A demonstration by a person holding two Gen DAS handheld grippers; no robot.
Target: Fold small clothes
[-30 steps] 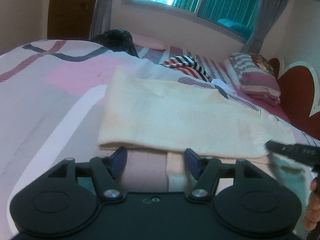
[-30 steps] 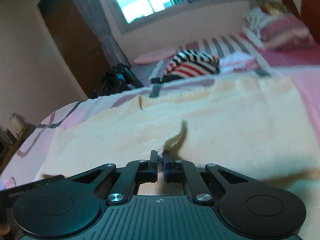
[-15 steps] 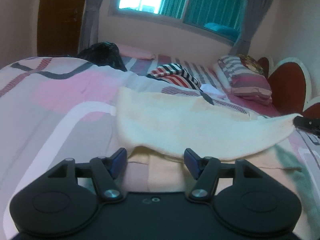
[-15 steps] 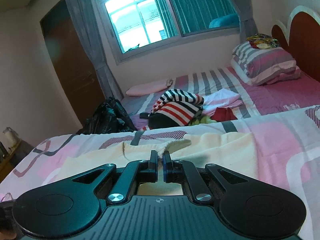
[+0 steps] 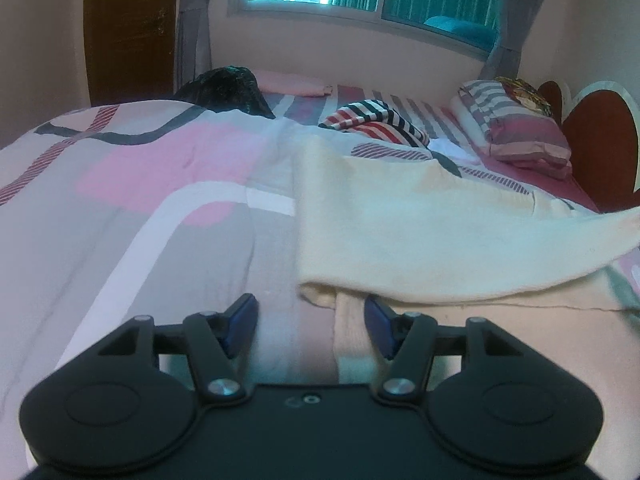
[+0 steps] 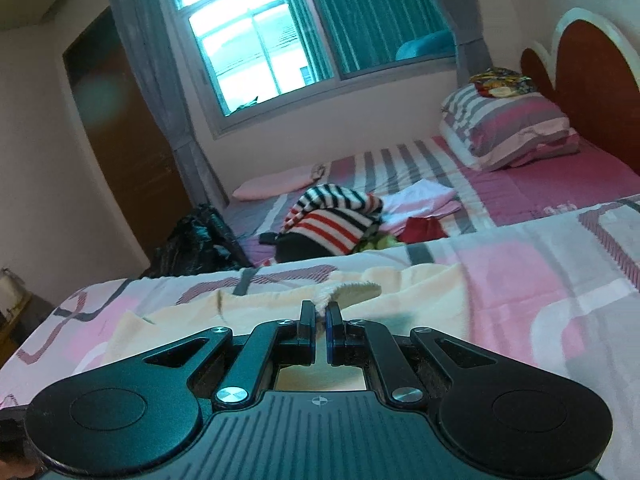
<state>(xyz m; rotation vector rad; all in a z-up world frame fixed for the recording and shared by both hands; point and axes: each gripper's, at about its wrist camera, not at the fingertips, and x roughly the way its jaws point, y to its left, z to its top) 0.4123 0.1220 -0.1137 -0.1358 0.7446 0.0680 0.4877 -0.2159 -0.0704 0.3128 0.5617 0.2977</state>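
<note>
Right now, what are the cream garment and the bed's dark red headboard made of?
Cream garment: soft matte knit or fleece, probably cotton; it drapes limply and shows a ribbed edge at the right gripper. Dark red headboard: looks like smooth padded vinyl or lacquered wood with a white rim; the sheen leaves it open.

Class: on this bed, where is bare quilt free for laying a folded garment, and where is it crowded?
Free: the pink-and-grey quilt left of the cream cloth, ahead of the left gripper. Crowded: around the striped garment and black bag.
</note>
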